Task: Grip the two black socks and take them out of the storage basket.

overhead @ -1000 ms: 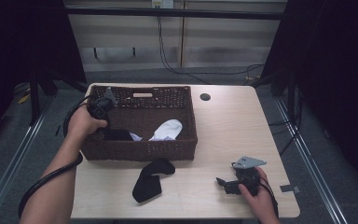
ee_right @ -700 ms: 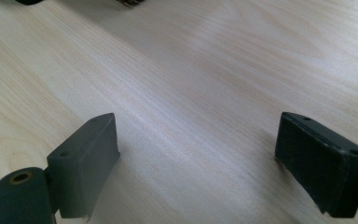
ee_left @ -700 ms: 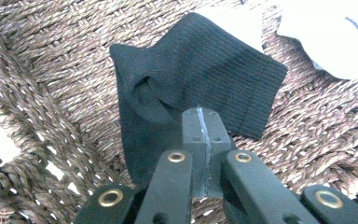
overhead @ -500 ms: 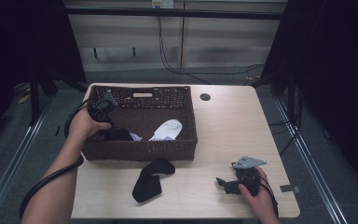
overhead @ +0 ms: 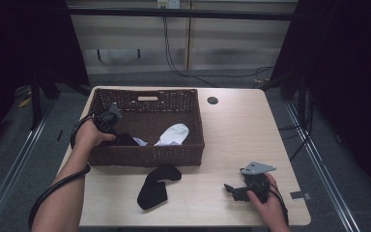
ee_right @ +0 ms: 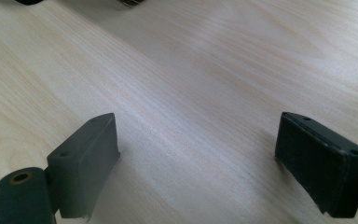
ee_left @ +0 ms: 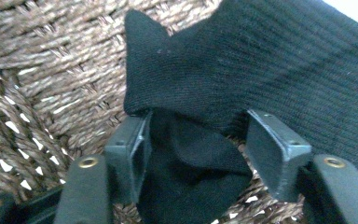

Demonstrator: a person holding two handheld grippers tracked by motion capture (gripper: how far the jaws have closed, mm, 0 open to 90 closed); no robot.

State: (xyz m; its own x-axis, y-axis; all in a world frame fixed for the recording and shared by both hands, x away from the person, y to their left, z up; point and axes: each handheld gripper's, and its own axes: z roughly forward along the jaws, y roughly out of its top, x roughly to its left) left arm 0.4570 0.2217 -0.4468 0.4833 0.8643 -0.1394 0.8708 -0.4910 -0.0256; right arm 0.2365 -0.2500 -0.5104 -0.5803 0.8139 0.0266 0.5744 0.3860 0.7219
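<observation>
My left tongs (overhead: 110, 117) are down inside the brown wicker basket (overhead: 147, 157), at its left end, over the black sock (ee_left: 242, 79) that lies on the woven floor there. In the left gripper view the jaws stand apart with a fold of that sock between them; they have just been closing a little, and I cannot tell whether the pads press the cloth yet. A white sock (overhead: 174, 133) lies in the basket to the right of the black one, toward the basket's right wall. Outside the basket, just in front of its near wall, a 2nd black sock (overhead: 155, 186) lies flat on the desk (overhead: 232, 125). My right tongs (overhead: 229, 189) rest on the desk well to the right of the basket's near corner, jaws wide apart with bare wood between them.
</observation>
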